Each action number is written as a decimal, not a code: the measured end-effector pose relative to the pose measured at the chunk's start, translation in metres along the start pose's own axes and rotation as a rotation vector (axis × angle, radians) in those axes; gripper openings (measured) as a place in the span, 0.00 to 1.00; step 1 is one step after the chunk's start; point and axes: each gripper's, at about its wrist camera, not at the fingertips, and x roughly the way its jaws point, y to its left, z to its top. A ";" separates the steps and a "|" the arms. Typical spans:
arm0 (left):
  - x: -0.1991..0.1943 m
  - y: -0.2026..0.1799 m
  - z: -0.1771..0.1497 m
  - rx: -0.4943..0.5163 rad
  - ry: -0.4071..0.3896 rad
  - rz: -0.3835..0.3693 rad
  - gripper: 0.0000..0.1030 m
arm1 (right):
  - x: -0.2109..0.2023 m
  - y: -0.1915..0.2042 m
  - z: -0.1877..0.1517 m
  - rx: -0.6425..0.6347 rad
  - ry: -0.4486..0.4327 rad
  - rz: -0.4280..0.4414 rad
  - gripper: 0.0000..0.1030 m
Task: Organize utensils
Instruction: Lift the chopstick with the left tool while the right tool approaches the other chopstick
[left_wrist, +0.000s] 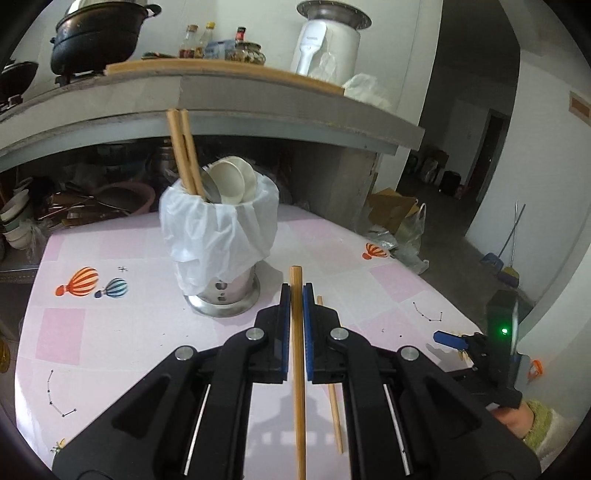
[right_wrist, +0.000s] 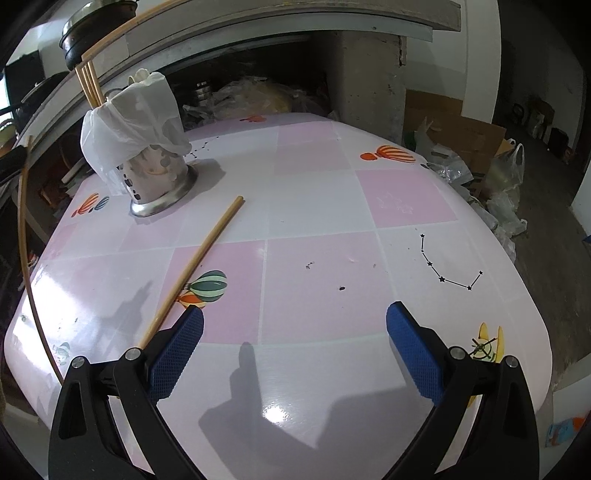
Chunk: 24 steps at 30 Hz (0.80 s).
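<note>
- Ahead and left of the left gripper (left_wrist: 294, 291), the path is blocked by the utensil holder (left_wrist: 221, 236), draped in a white plastic bag (left_wrist: 218, 229).
- The holder's mouth is crowded by upright chopsticks (left_wrist: 183, 155) and spoons (left_wrist: 232, 181); free room is left on its right side.
- Overhead passage is limited by the concrete counter ledge (left_wrist: 258, 110).
- Bare tabletop (right_wrist: 314, 288) is offered between and ahead of the wide-spread right gripper (right_wrist: 295, 332); a loose chopstick (right_wrist: 195, 266) lies to its left.

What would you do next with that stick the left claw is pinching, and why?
Probably lift it toward the holder. The left gripper is shut on a chopstick, and two chopsticks already stand there. Another chopstick lies near the open right gripper.
</note>
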 end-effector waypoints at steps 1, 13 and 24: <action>-0.008 0.003 0.000 -0.009 -0.011 -0.002 0.05 | -0.001 0.000 0.000 -0.002 -0.001 0.002 0.94; -0.063 0.018 -0.010 -0.052 -0.119 -0.017 0.05 | -0.007 0.011 0.014 -0.019 -0.020 0.045 0.94; -0.072 0.021 -0.016 -0.061 -0.144 -0.017 0.05 | -0.010 0.023 0.031 0.019 -0.028 0.189 0.87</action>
